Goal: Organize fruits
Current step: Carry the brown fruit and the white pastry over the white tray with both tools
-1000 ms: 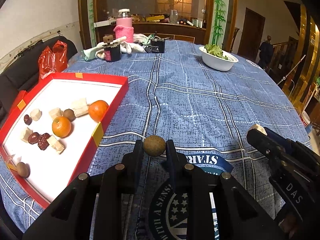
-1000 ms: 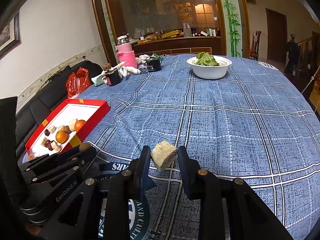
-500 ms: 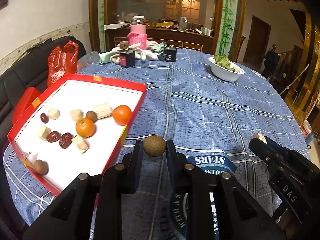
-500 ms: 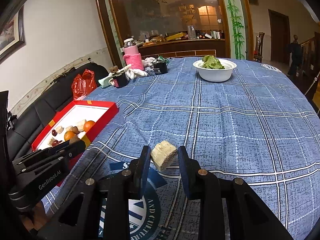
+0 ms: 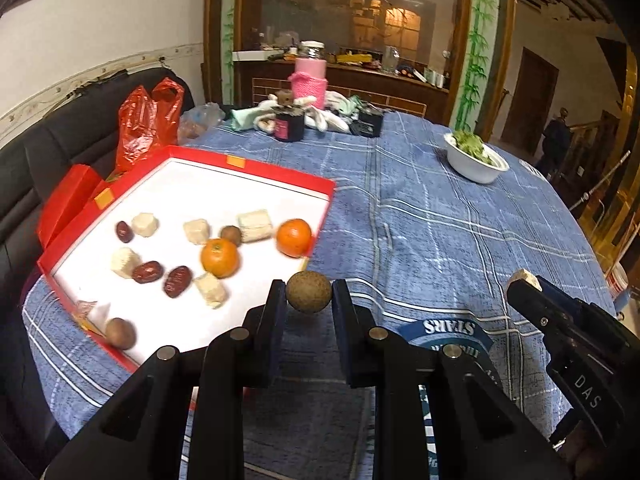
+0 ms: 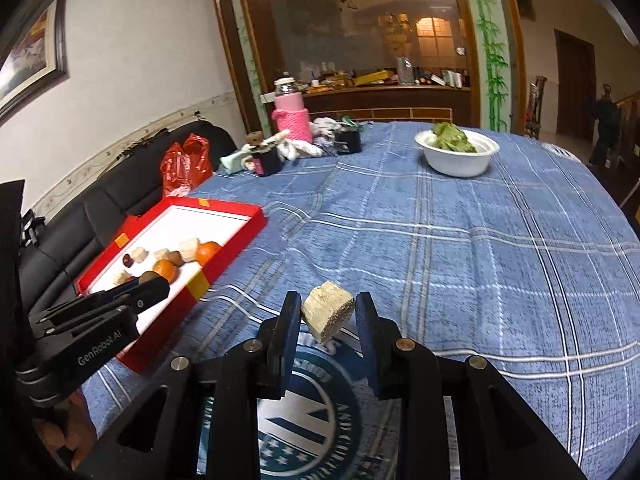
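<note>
- above the near edge of the red tray (image 5: 325, 216), the left gripper (image 5: 309, 294) is clamped on a small round brown fruit (image 5: 309, 292), pads pressing on its two sides, the fruit clear of the blue checked tablecloth (image 5: 440, 232).
- over the cloth to the right of the tray, the right gripper (image 6: 327, 314) pinches a pale cut chunk (image 6: 327, 316) by two opposite faces; it sits tilted, one corner up.
- the round fruit looks light, with a dry, rough skin, probably a thin shell; i judge it could roll or pop out if the pads slide off its widest line, so the hold belongs across the middle, as it is now.
- the chunk looks fibrous and fairly stiff, light, with flat faces that suit the pads; a hard squeeze may crumble its edges.
- inside the tray already lie two oranges (image 5: 220, 258), dark red dates (image 5: 148, 272), more pale chunks (image 5: 256, 225) and brown round fruits (image 5: 120, 332), loosely spread.
- setting down low seems wise, since round pieces will roll on the smooth white floor of the tray.
</note>
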`<state>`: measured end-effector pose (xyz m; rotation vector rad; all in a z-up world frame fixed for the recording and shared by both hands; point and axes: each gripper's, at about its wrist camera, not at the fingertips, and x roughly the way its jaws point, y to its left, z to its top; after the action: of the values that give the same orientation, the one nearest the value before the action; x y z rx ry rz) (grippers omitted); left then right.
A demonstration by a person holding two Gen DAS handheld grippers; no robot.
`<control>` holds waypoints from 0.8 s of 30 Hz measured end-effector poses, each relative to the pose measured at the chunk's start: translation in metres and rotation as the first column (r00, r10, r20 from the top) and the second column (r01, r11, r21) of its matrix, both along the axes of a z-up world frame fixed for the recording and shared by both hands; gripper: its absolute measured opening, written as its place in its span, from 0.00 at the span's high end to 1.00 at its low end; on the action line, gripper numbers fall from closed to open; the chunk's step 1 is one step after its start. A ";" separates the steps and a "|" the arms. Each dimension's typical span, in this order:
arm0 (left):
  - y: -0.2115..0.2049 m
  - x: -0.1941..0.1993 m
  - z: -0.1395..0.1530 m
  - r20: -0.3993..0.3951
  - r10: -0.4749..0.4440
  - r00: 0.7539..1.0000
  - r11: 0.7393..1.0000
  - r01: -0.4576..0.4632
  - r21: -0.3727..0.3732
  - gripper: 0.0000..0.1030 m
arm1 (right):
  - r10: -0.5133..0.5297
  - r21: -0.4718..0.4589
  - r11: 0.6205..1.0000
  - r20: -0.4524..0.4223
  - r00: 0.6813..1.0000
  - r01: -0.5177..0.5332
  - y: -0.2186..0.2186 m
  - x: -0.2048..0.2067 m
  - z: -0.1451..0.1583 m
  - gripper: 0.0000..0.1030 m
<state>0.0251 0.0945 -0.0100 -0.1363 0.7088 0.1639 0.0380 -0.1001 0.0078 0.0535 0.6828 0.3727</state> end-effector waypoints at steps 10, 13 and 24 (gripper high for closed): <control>0.052 -0.008 0.002 0.002 0.128 0.992 0.992 -0.128 -0.001 0.80 | 0.151 -0.005 0.989 0.031 0.988 -0.150 0.070 0.007 0.018 0.72; 0.069 -0.009 0.001 -0.002 0.165 0.986 0.986 -0.165 -0.007 0.80 | 0.196 -0.003 0.981 0.038 0.980 -0.196 0.093 0.007 0.021 0.73; 0.111 -0.002 0.009 0.008 0.231 0.973 0.973 -0.231 -0.010 0.80 | 0.302 -0.014 0.953 0.079 0.950 -0.302 0.157 0.017 0.045 0.73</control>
<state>0.0230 0.2053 -0.0013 -0.2287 0.6840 0.3830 0.0549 0.0570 0.0528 -0.0689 0.6121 0.6657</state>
